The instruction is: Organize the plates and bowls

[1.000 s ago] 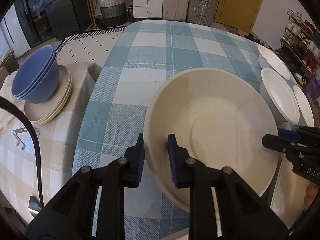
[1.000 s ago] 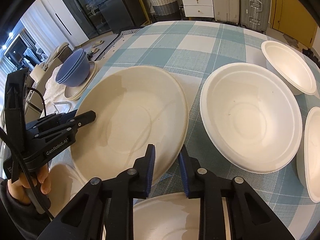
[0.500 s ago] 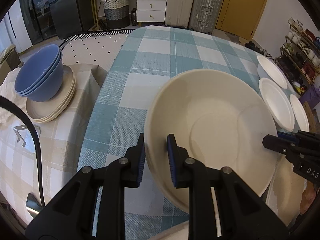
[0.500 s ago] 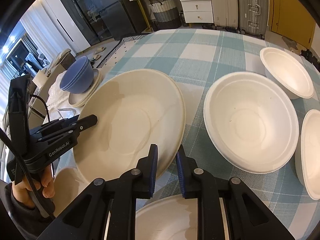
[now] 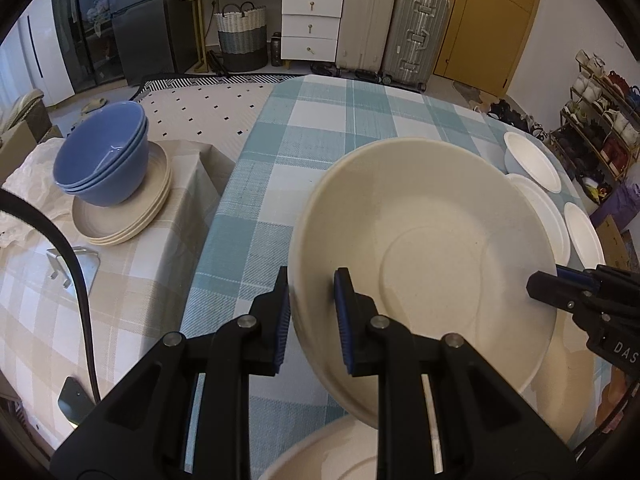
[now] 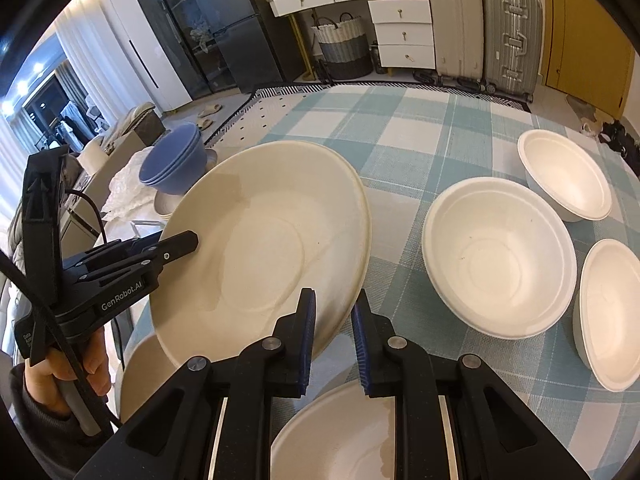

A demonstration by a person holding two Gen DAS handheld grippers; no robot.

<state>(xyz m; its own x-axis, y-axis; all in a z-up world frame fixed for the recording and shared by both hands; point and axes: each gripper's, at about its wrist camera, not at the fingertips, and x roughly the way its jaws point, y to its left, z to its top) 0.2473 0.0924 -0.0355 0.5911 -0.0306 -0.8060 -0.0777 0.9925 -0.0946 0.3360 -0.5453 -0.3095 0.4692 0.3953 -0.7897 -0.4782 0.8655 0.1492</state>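
Cream plate [image 5: 424, 264], wide and shallow, hangs tilted above the checked desk [image 5: 280, 184], and I hold it from both sides. My left gripper [image 5: 310, 312] has its jaws clamped over the plate's near-left rim, one blue pad inside and one outside. My right gripper [image 6: 334, 336] sits at the opposite rim; its jaws straddle that edge with a narrow gap, and I cannot tell whether they truly pinch it.

Two more cream plates [image 6: 340, 436] lie below the lifted one at the desk's near edge. Three white bowls [image 6: 500, 256] stand to the right on the blue-and-white cloth, close together, two touching or nearly so.

On the lower side desk [image 5: 120, 280] with the beige check, to the left, three blue bowls [image 5: 100, 160] are nested on a stack of three beige plates [image 5: 120, 224].

Past the far end stand two suitcases [image 5: 416, 36], a white drawer unit [image 5: 312, 26] and a woven basket [image 5: 242, 36].
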